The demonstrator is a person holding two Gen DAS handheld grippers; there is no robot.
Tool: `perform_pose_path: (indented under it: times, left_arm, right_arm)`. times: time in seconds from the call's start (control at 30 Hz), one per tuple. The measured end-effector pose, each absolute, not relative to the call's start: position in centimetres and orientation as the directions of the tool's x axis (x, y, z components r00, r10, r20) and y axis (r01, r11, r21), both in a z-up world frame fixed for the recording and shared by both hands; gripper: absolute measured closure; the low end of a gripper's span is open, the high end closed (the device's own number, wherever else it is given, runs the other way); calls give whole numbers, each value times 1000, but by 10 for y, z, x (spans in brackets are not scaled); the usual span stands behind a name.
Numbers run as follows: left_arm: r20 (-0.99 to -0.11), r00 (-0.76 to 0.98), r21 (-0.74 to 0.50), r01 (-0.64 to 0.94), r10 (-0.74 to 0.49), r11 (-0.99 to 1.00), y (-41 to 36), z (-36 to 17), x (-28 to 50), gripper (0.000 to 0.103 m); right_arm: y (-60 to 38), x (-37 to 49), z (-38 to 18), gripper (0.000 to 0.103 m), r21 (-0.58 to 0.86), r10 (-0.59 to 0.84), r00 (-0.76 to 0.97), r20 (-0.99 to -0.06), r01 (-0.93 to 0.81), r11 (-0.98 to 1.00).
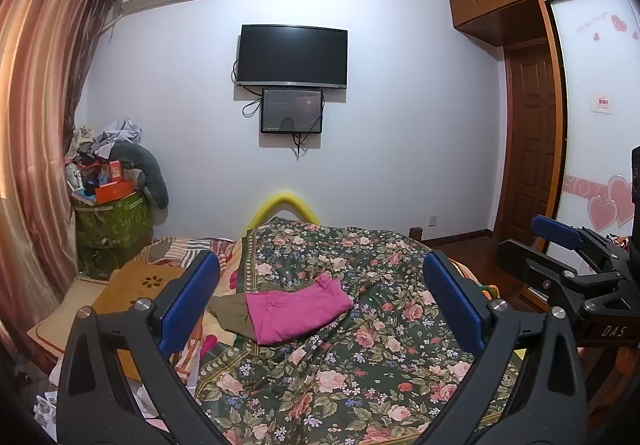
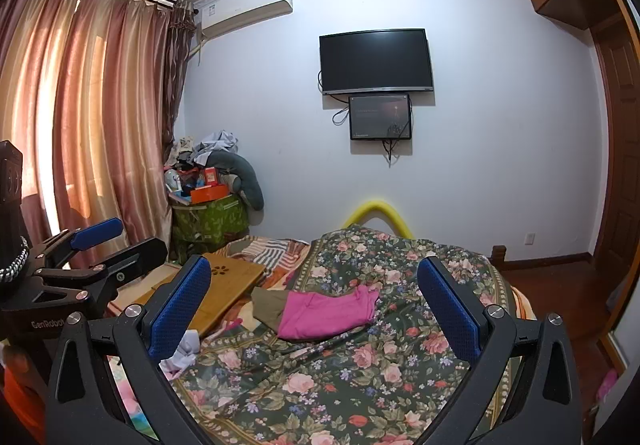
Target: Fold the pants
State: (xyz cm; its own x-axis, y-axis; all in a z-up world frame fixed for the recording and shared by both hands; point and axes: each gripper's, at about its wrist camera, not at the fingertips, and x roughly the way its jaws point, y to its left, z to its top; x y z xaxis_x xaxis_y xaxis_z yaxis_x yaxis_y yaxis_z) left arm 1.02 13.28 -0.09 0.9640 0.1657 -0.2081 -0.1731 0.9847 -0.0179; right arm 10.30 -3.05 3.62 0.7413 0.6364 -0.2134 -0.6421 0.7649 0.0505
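Folded pink pants (image 1: pixel 294 309) lie on the floral bedspread (image 1: pixel 360 365), resting partly on an olive-brown garment (image 1: pixel 232 315). They also show in the right wrist view (image 2: pixel 326 311), with the olive-brown garment (image 2: pixel 268 305) beside them. My left gripper (image 1: pixel 320 301) is open and empty, held above the bed well short of the pants. My right gripper (image 2: pixel 314 305) is open and empty too, at a similar distance. Each gripper shows at the edge of the other's view: the right gripper (image 1: pixel 560 245) and the left gripper (image 2: pixel 100 241).
A wooden lap tray (image 2: pixel 224 285) lies left of the pants on a striped blanket (image 2: pixel 272 249). A green bin (image 2: pixel 208 221) piled with clutter stands by the curtain (image 2: pixel 80 105). A yellow bed rail (image 2: pixel 378 213), a wall TV (image 2: pixel 376 61) and a door (image 1: pixel 528 141) are behind.
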Motion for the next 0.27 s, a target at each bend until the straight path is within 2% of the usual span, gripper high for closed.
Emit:
perform_pose_path:
  times: [0.27]
  left_arm:
    - [-212, 965, -29, -165, 155, 986, 135, -2, 12, 0]
  right_arm:
    - [-30, 104, 36, 0, 53, 637, 738, -223, -644, 764]
